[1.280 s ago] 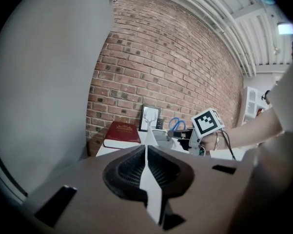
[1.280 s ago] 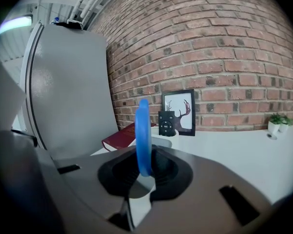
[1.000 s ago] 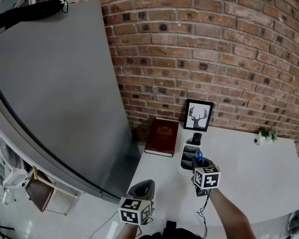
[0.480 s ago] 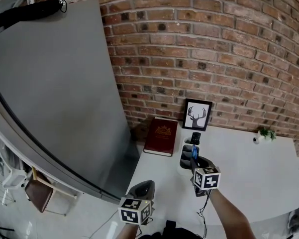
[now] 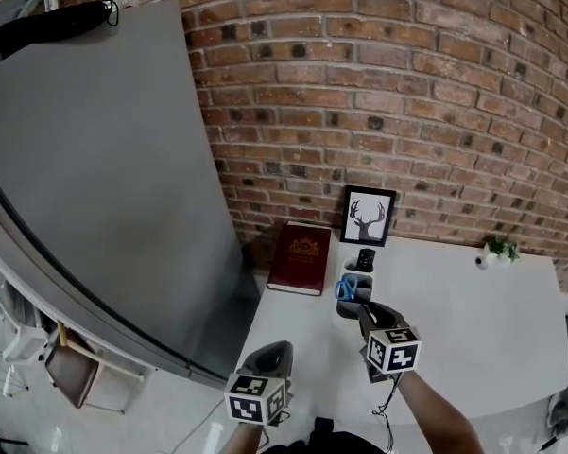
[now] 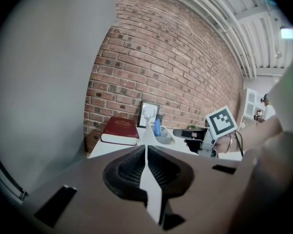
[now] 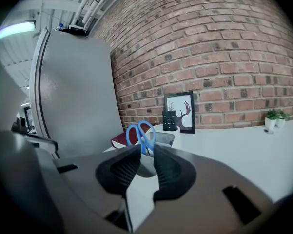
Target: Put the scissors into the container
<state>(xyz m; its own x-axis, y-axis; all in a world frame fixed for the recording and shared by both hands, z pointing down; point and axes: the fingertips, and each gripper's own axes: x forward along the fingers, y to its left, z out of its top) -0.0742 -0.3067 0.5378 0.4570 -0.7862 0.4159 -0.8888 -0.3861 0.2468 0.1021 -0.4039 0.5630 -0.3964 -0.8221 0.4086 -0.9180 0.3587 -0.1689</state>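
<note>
Scissors [image 5: 346, 289] have dropped into the container [image 5: 352, 310], blades hidden inside.

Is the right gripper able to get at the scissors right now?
Probably yes. The right gripper has its jaws apart, and the scissors stick handles-up out of the container just ahead, with nothing between.

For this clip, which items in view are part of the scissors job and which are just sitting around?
Job: scissors, blue handles up in the container; right gripper, open, nothing between its jaws.
Just there: red book, framed deer picture, black remote, small plant, left gripper, shut.
</note>
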